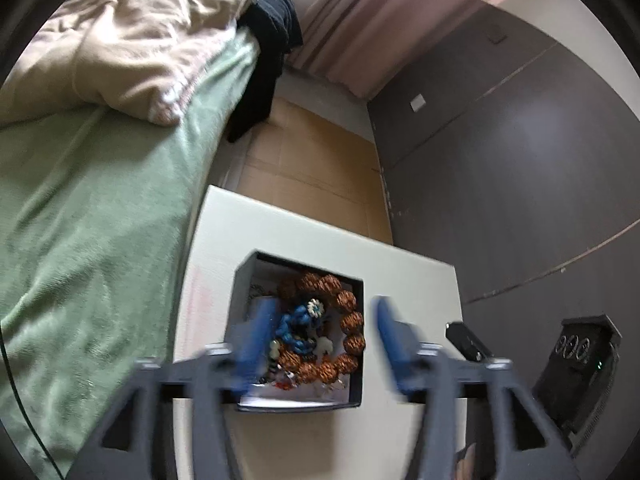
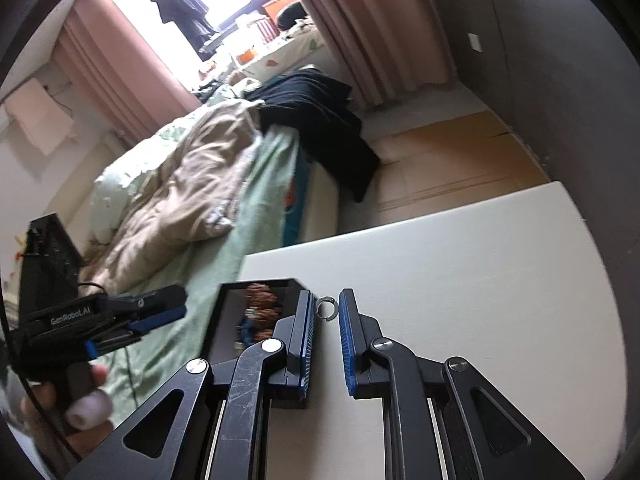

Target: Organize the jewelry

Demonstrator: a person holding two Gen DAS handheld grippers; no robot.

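- On the white table (image 2: 460,264) beside the bed, a black open box (image 1: 298,336) already holds a brown beaded bracelet (image 1: 340,328), a blue beaded piece (image 1: 298,326) and a few smaller trinkets too blurred to name.
- Just outside the box's right wall, as the right wrist view shows it, a small silver ring (image 2: 326,308) with a gap in it lies loose on the table, close to the box but apart from it.
- Over the box, the left gripper (image 1: 320,340) hangs with its blue-padded jaws spread wide and nothing between them; one finger is above the box's interior, the other beyond its far wall.
- Low over the table, the right gripper (image 2: 325,340) has its jaws parted with a moderate gap, empty, the ring lying just ahead of the fingertips on their centre line.
- By my reading, most of the jewelry is stowed; the ring looks like the one visible piece left to pick up and drop in.
- Thin and flat on a hard top, that ring will likely be hard to pinch cleanly.
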